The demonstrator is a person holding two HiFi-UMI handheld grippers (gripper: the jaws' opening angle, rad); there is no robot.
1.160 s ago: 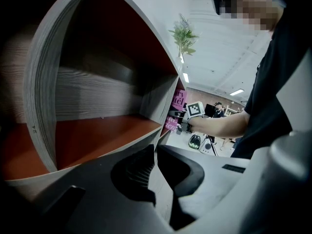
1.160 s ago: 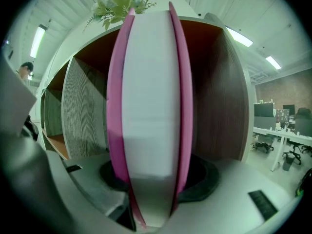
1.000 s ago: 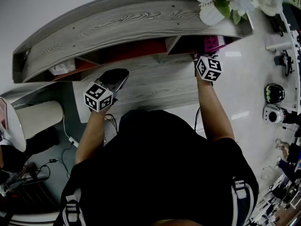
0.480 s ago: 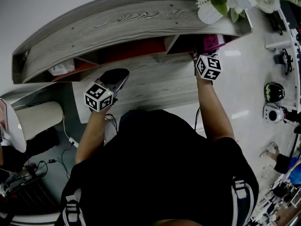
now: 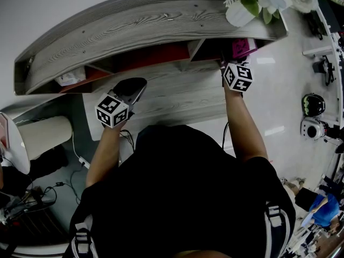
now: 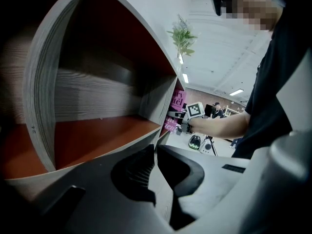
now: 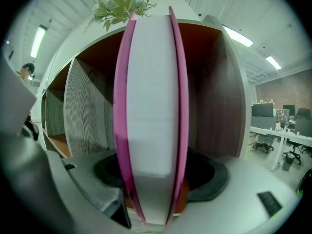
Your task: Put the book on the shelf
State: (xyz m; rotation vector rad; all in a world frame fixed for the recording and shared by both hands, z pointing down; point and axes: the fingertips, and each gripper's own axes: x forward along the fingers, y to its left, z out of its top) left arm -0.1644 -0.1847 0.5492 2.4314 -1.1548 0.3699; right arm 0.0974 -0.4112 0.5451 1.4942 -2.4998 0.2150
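Pink book (image 7: 148, 116) stands between the outstretched right tongs (image 7: 158, 174), just opened wide; left tongs (image 6: 156, 167) together.

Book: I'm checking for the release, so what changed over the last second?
The right claw has just been opening its jaws; the pink book stands upright between them inside the shelf, with the pads clear of its covers. The left claw, the book and the shelf stayed where they were.

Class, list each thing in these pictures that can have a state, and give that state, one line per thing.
pink book: upright in the right compartment of the shelf.
right hand-held gripper: open, jaws just opened, book between them, pads clear of it.
left hand-held gripper: jaws together, empty.
shelf: compartment beside the book looks empty.
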